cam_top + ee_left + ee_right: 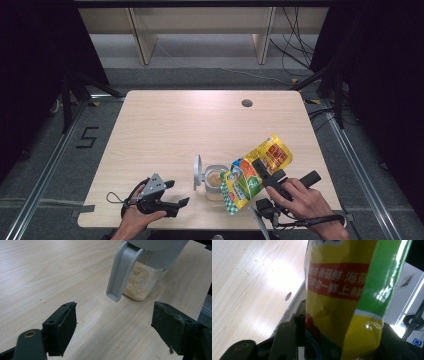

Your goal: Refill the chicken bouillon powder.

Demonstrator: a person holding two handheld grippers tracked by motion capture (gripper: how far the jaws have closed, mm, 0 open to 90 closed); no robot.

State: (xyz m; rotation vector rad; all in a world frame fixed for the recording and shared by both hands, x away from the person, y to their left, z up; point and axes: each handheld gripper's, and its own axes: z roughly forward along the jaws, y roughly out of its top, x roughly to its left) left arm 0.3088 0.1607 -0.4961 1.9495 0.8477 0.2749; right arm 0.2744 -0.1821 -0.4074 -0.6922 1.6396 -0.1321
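A clear jar partly filled with pale granules stands near the table's front edge, its grey flip lid swung up on the left. My right gripper is shut on a yellow and green pouch, tipped so its lower end hangs over the jar mouth. In the right gripper view the pouch stands between the jaws. My left gripper rests open on the table left of the jar. The left gripper view has the jar and lid just ahead of the spread jaws.
Small crumbs lie on the light wooden table in front of the jar. A round cable hole sits at the far right. Dark floor, rails and cables surround the table; wooden shelving stands behind.
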